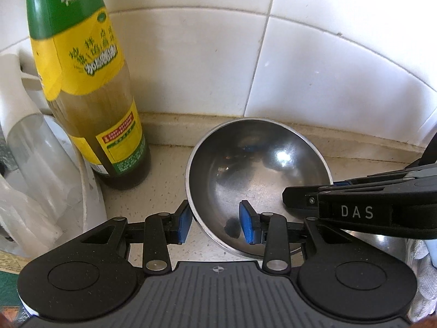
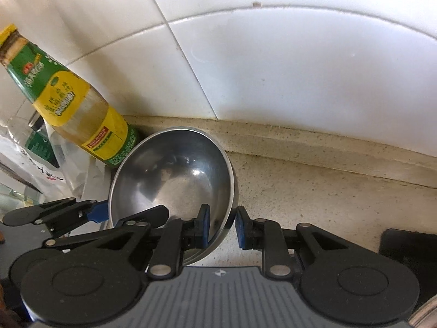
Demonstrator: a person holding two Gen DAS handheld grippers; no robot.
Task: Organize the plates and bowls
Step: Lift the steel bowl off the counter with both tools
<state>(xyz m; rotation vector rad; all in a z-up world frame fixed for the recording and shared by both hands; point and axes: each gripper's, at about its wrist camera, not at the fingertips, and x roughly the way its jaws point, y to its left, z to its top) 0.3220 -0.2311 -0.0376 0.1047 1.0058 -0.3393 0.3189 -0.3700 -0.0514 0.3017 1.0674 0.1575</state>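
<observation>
White wall tiles (image 2: 286, 68) close the counter (image 2: 314, 191) at 12 o'clock; free counter stays at 3 o'clock of the bowl (image 2: 174, 175). At 9 o'clock a bottle (image 1: 90, 87) stands near, its top cut off, with blurred bags behind. This shiny steel bowl sits tilted between both grippers. The left gripper (image 1: 215, 222) pinches its left rim; the right gripper (image 2: 222, 228) pinches its right rim.

bowl (image 1: 262, 161): polished glossy steel | table (image 2: 314, 191): speckled matt stone | wall tiles (image 1: 327, 68): smooth glossy white | bottle (image 1: 90, 87): clear, glossy paper label
</observation>
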